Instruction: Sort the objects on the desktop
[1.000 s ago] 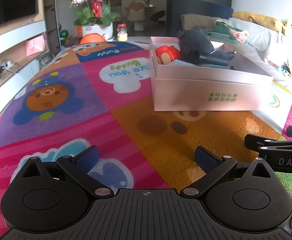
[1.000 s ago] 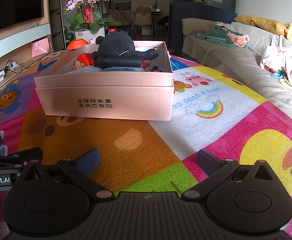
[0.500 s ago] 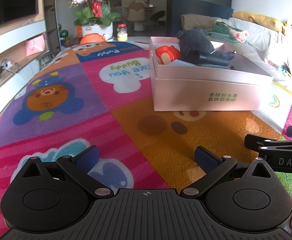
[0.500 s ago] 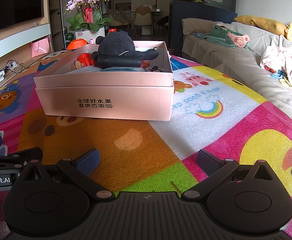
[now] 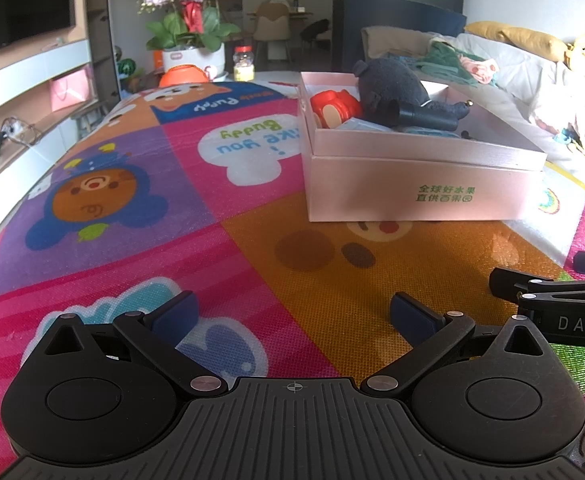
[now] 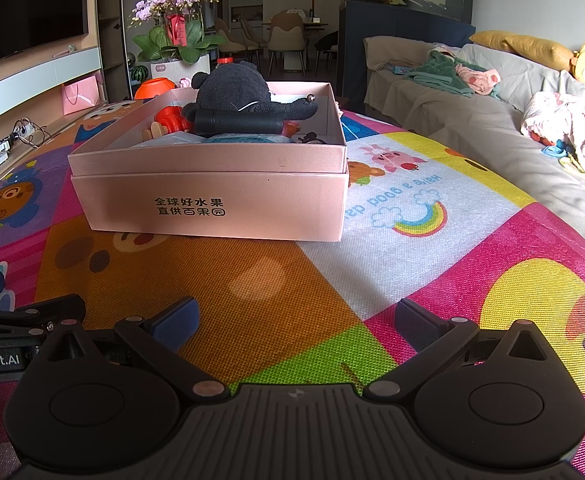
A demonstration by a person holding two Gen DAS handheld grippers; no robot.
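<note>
A pink cardboard box (image 5: pixel 424 196) (image 6: pixel 212 208) stands on the colourful play mat. Inside it lie a dark grey plush toy (image 5: pixel 392 84) (image 6: pixel 232 88), a red toy (image 5: pixel 334 110) (image 6: pixel 170 117), a black cylinder (image 6: pixel 238 122) (image 5: pixel 426 118) and a pale blue packet (image 6: pixel 244 139). My left gripper (image 5: pixel 292 314) rests low over the mat, open, with nothing between its blue pads. My right gripper (image 6: pixel 294 318) is open and empty too, well short of the box front. Each gripper's side shows at the edge of the other's view.
A potted orchid (image 5: pixel 190 24) (image 6: pixel 176 28), an orange bowl (image 5: pixel 184 74) and a jar (image 5: pixel 243 62) stand beyond the mat's far end. A covered sofa (image 6: pixel 472 100) with clothes and a yellow plush runs along the right. A TV wall unit (image 5: pixel 24 80) lies left.
</note>
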